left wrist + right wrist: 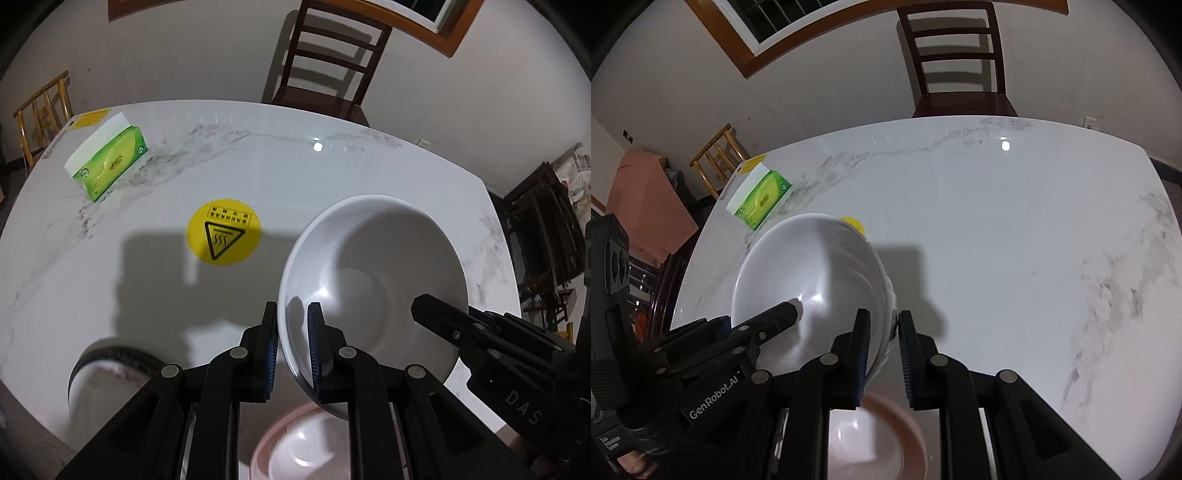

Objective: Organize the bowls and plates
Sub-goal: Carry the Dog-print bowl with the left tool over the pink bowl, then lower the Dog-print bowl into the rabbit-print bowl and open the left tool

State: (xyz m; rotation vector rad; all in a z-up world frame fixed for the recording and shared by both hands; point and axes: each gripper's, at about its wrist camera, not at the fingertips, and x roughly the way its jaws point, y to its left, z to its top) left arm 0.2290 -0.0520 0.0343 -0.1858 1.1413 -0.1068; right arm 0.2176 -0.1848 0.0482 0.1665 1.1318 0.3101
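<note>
Two grippers clamped on one white bowl (373, 280), held up clear of the white marble table (147, 288) and tilted, its hollow open to both cameras; largest below, the tabletop itself, grey-veined, glossy, crossed by hard shadows of the rigs; beyond its far edge a dark wooden chair (325, 62) against the pale wall, a bamboo chair (44, 110) off the far left corner; on the table near that corner a green tissue pack (107, 162), white paper showing at its top; nearer the middle a round yellow heat-warning sticker (223, 230), flat on the marble, half hidden behind the bowl in the right wrist view; under the lifted bowl, blurred, a pink-rimmed bowl (295, 443) at the near edge; beside it to the left, also blurred, a dark-rimmed dish (107, 369), kind not clear; left gripper (291, 314) pinching the bowl's near-left rim, one blue-padded finger outside the wall and one inside; right gripper (882, 321) likewise clenched on the opposite rim, wall caught between its pads; each rig seen reaching in from the side in the other's view.
</note>
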